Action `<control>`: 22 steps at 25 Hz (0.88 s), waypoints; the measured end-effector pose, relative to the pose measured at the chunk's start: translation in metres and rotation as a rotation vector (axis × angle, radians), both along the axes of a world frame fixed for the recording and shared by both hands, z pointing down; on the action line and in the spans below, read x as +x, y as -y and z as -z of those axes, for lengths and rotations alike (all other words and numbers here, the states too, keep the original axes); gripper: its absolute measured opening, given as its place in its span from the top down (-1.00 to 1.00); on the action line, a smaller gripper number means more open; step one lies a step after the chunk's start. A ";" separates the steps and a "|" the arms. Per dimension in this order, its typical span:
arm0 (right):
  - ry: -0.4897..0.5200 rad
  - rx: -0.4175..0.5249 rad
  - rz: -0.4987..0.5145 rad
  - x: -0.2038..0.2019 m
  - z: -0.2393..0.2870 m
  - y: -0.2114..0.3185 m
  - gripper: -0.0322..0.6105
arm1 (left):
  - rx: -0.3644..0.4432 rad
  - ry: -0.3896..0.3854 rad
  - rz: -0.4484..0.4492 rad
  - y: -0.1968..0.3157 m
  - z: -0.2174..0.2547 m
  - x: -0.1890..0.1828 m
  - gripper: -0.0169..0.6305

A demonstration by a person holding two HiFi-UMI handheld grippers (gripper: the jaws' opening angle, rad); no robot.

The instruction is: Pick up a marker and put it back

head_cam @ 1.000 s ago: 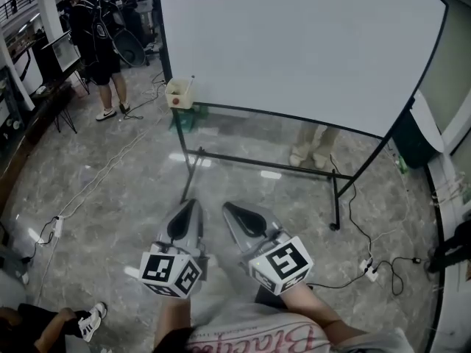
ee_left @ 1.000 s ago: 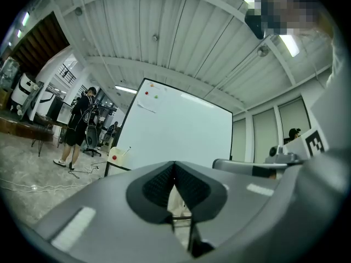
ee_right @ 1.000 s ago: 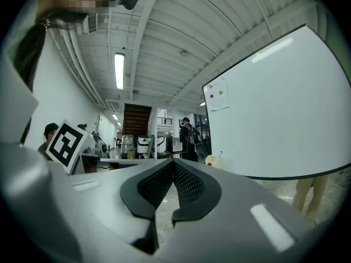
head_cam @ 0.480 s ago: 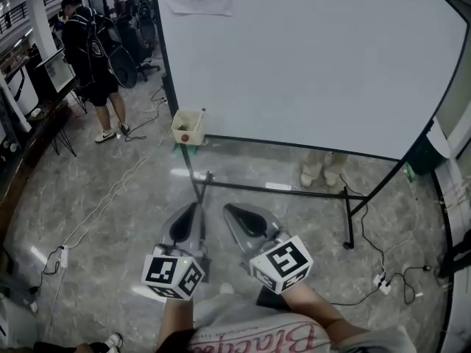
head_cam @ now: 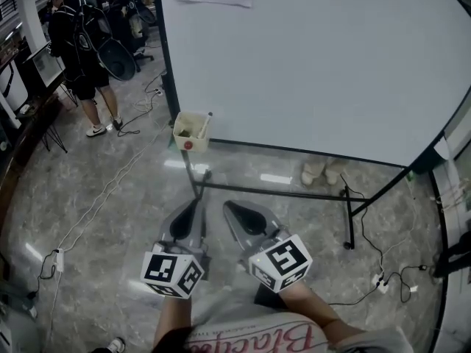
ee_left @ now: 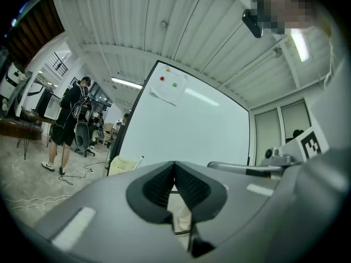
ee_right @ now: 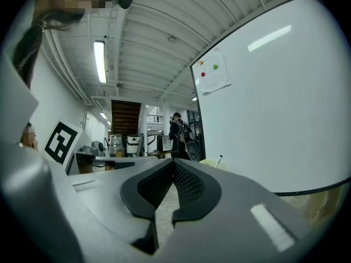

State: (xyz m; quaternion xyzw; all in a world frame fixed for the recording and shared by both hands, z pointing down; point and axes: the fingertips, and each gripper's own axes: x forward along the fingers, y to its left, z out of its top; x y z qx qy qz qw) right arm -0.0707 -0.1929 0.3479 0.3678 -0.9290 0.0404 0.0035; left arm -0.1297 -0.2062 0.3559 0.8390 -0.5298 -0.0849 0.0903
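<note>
one marker (head_cam: 207,123) stands well ahead of both jaws.

A: Where does the head view look from?
B: From high up, steeply down past the left gripper (head_cam: 193,206) and right gripper (head_cam: 229,209) at the large white board on a black frame (head_cam: 316,65).
A: And the 2 gripper views?
B: Low, tilted upward along their own jaws. All 3 share that board and the small cream box (head_cam: 190,129) at its corner.
</note>
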 end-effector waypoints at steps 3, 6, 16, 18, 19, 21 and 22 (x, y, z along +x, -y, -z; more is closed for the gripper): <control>0.004 -0.007 -0.011 0.001 -0.005 0.020 0.89 | -0.016 -0.004 0.003 0.017 -0.007 -0.002 0.95; -0.002 -0.019 -0.016 -0.007 -0.010 0.041 0.89 | -0.030 -0.009 0.005 0.037 -0.012 -0.011 0.95; -0.035 -0.064 -0.009 -0.013 -0.027 0.144 0.84 | -0.044 -0.018 0.031 0.130 -0.017 -0.020 0.95; -0.045 -0.084 0.006 -0.017 -0.033 0.167 0.81 | -0.046 -0.024 0.046 0.150 -0.016 -0.026 0.95; -0.048 -0.094 0.011 -0.018 -0.035 0.177 0.80 | -0.045 -0.026 0.054 0.159 -0.014 -0.029 0.95; -0.050 -0.105 0.021 -0.021 -0.039 0.198 0.77 | -0.038 -0.028 0.070 0.176 -0.011 -0.034 0.95; -0.052 -0.109 0.027 -0.023 -0.041 0.207 0.76 | -0.035 -0.028 0.078 0.184 -0.010 -0.035 0.95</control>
